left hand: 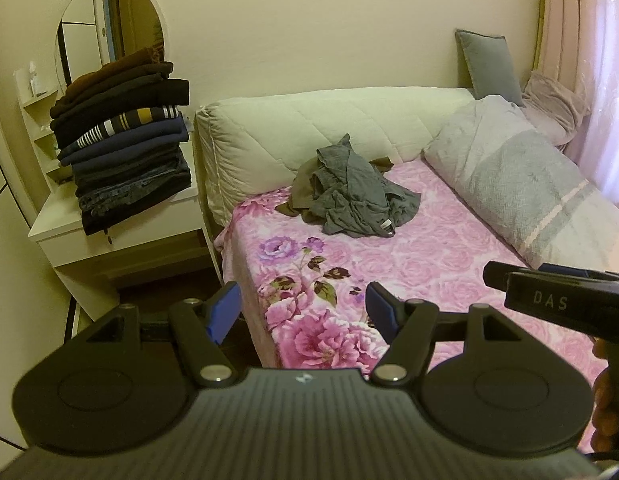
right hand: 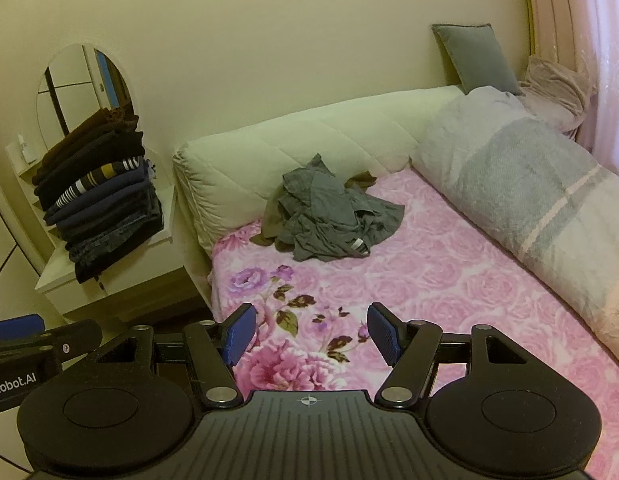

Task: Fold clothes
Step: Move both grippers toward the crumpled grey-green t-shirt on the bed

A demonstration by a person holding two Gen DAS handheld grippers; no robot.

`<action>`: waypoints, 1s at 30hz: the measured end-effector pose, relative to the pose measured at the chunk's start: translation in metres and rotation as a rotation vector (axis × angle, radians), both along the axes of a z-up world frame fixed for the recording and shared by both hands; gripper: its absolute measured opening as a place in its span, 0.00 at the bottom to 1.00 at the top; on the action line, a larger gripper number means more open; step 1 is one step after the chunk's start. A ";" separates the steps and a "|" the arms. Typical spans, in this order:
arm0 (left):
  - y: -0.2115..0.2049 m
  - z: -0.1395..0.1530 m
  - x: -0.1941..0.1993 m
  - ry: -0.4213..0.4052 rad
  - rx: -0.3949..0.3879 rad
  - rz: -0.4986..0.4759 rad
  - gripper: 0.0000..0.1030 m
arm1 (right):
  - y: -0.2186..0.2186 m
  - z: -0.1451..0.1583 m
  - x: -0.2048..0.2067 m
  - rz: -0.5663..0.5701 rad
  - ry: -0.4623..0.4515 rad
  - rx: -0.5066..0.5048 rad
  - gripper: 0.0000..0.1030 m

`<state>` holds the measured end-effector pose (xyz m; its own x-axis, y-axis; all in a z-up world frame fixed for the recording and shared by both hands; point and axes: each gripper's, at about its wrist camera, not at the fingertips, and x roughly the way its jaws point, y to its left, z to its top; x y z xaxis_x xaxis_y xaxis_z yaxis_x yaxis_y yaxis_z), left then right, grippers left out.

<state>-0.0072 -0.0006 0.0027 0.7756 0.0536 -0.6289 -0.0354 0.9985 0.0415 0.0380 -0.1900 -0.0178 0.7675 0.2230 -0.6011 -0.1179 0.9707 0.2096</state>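
A crumpled grey garment [left hand: 355,188] [right hand: 327,216] lies in a heap on the pink floral bedspread [left hand: 429,256] [right hand: 429,272], near the cream headboard. An olive-brown garment [left hand: 303,194] [right hand: 269,228] pokes out from under its left side. My left gripper [left hand: 303,312] hovers open over the near left corner of the bed, well short of the heap, nothing between its blue pads. My right gripper [right hand: 311,332] is open too, empty, above the flowered near part of the bed. The right gripper's body [left hand: 557,296] shows in the left wrist view, with a hand holding it.
A tall stack of folded dark clothes [left hand: 123,144] [right hand: 99,208] stands on a white dresser [left hand: 109,240] left of the bed, under an oval mirror [left hand: 109,24]. A rolled grey and pink blanket [left hand: 525,192] [right hand: 521,200] runs along the right side. A grey cushion [left hand: 489,64] leans against the wall.
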 end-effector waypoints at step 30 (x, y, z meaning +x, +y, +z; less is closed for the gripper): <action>-0.015 0.017 0.029 -0.031 -0.004 -0.083 0.64 | -0.015 0.014 0.006 -0.024 -0.085 -0.002 0.63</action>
